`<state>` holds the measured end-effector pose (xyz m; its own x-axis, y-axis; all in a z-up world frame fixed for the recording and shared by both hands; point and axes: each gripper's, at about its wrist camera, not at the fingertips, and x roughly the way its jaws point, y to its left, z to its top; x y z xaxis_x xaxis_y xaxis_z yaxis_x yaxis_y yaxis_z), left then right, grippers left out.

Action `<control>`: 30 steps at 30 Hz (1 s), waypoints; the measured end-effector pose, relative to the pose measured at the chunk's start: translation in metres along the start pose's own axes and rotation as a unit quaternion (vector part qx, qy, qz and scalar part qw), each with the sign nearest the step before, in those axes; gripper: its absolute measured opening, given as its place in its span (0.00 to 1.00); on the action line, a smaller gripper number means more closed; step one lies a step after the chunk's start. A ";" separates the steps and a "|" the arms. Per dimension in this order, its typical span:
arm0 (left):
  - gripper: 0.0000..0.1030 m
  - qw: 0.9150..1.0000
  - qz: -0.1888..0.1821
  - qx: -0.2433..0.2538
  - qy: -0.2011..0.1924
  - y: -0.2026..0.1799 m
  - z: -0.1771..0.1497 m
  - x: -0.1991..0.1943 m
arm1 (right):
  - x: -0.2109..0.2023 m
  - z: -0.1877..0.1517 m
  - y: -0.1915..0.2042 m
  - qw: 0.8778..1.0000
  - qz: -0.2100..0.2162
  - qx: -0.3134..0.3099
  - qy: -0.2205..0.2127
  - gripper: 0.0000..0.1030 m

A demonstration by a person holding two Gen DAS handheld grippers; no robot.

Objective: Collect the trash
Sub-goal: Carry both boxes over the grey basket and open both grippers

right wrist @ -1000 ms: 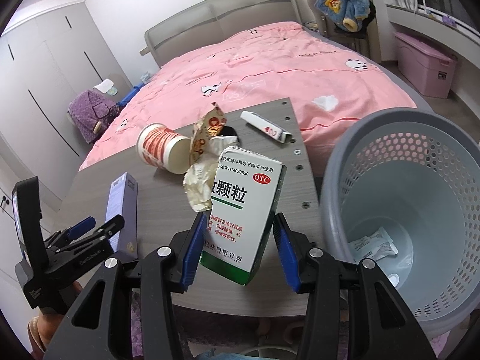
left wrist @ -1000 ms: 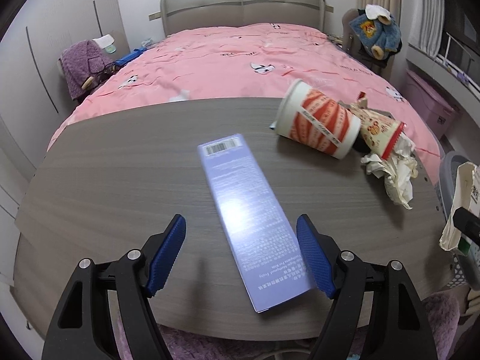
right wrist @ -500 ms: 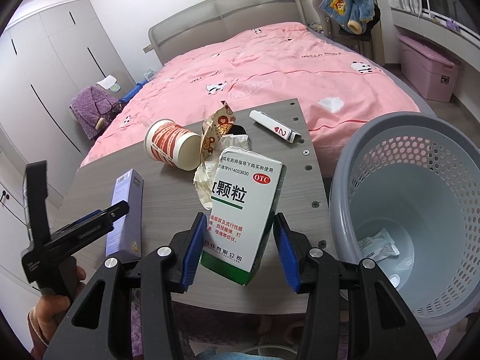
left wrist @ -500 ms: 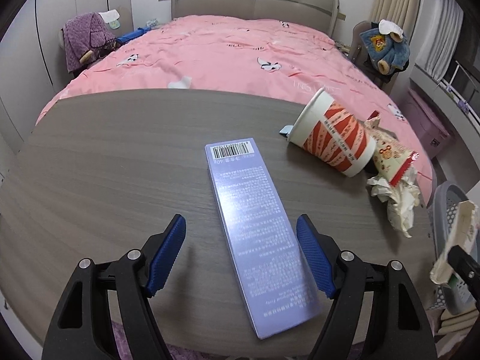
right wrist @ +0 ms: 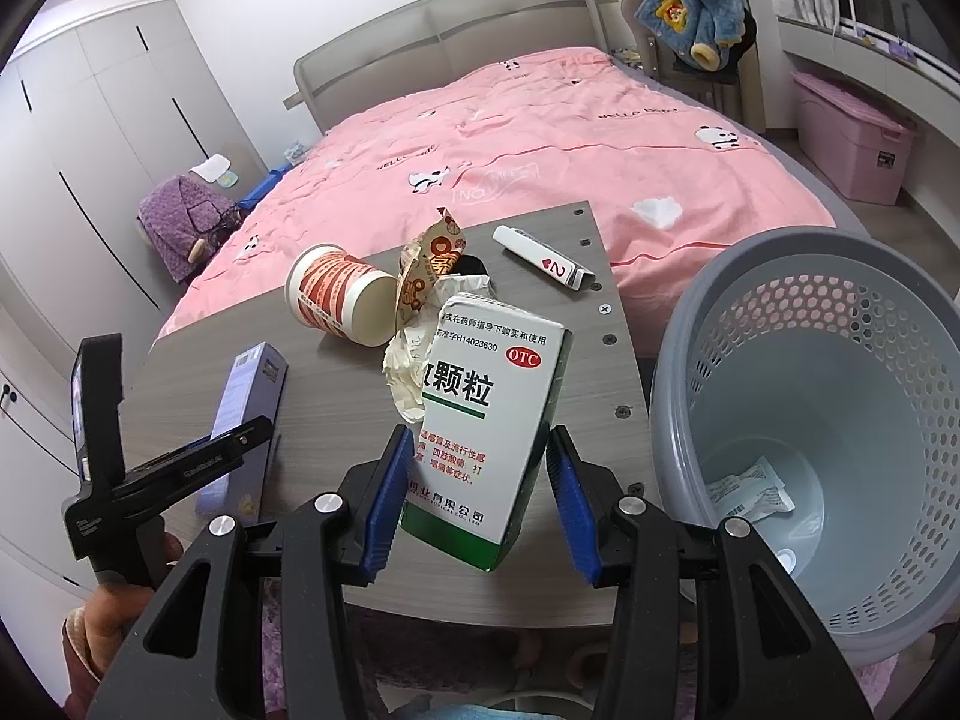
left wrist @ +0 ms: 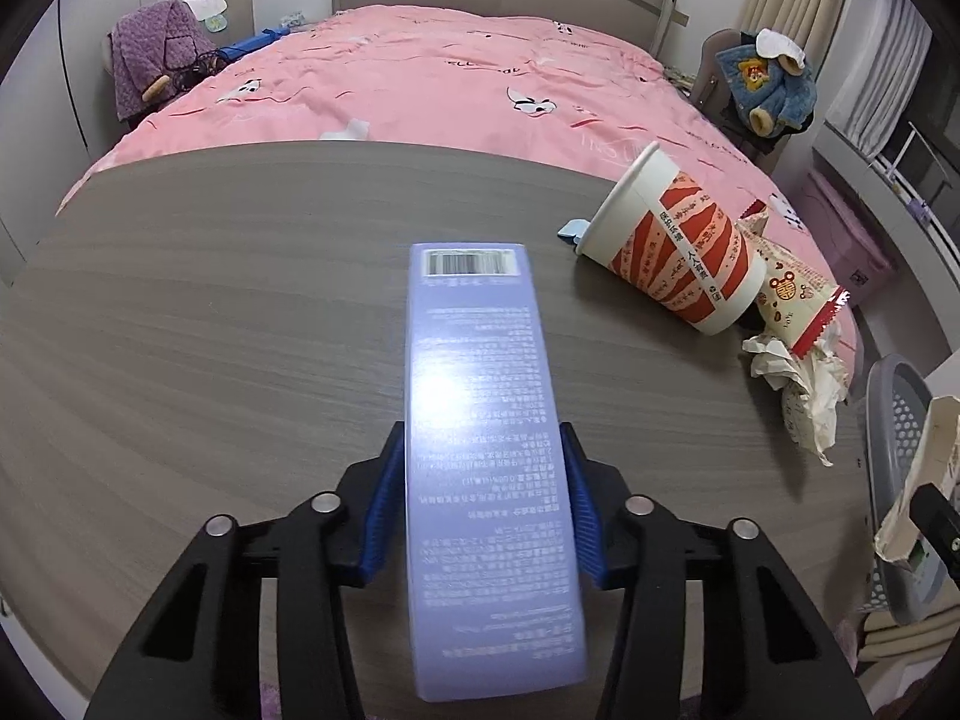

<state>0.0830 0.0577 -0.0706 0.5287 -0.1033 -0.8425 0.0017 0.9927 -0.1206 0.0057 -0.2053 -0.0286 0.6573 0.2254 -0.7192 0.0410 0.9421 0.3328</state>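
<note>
My left gripper (left wrist: 480,498) is shut on a long lilac box (left wrist: 480,420) with a barcode at its far end; the box also shows in the right wrist view (right wrist: 246,396). My right gripper (right wrist: 480,492) is shut on a white and green medicine box (right wrist: 486,420), held above the table's edge, left of a grey perforated trash basket (right wrist: 840,420). On the grey wooden table (left wrist: 210,330) lie a tipped red-striped paper cup (left wrist: 672,252), a snack wrapper (left wrist: 792,294) and crumpled tissue (left wrist: 798,384).
A small white box with a red heart (right wrist: 543,264) lies at the table's far right corner. Paper scraps (right wrist: 750,486) lie in the basket. A pink bed (left wrist: 450,78) stands behind the table. A pink storage bin (right wrist: 852,144) is far right.
My left gripper has moved forward and shut on the lilac box, which now points straight ahead. The right gripper still holds the medicine box, shifted slightly.
</note>
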 end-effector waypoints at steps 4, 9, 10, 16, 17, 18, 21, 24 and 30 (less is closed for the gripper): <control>0.42 1.000 -0.002 0.006 -0.005 0.002 -0.007 -0.008 | 0.000 0.000 0.000 1.000 0.000 0.000 0.000 0.44; 0.42 0.999 -0.004 0.023 -0.022 -0.007 -0.009 -0.026 | -0.001 0.000 -0.001 1.000 -0.001 0.001 -0.002 0.44; 0.42 0.999 -0.004 0.030 -0.028 -0.011 -0.009 -0.031 | -0.003 0.000 -0.002 1.000 -0.001 0.002 -0.003 0.44; 0.42 0.995 -0.020 0.077 -0.063 -0.049 -0.008 -0.059 | -0.016 0.000 -0.019 1.000 -0.012 0.011 -0.011 0.44; 0.42 0.994 -0.027 0.086 -0.068 -0.059 -0.007 -0.063 | -0.020 0.000 -0.025 1.000 -0.017 0.015 -0.013 0.44; 0.42 0.992 -0.033 0.093 -0.072 -0.066 -0.007 -0.066 | -0.023 0.000 -0.029 1.000 -0.020 0.018 -0.015 0.44; 0.42 0.988 -0.059 0.119 -0.082 -0.097 -0.006 -0.076 | -0.035 0.001 -0.050 0.998 -0.036 0.033 -0.024 0.44; 0.42 0.981 -0.092 0.148 -0.081 -0.132 -0.007 -0.081 | -0.048 0.000 -0.075 0.996 -0.058 0.053 -0.033 0.44; 0.42 0.964 -0.154 0.207 -0.065 -0.208 -0.021 -0.076 | -0.075 -0.002 -0.127 0.989 -0.113 0.085 -0.044 0.44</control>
<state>0.0248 -0.1420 0.0071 0.5501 -0.4149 -0.7247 0.5001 0.8587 -0.1120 -0.0501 -0.3416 -0.0185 0.6798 -0.0161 -0.7332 0.3155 0.9089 0.2726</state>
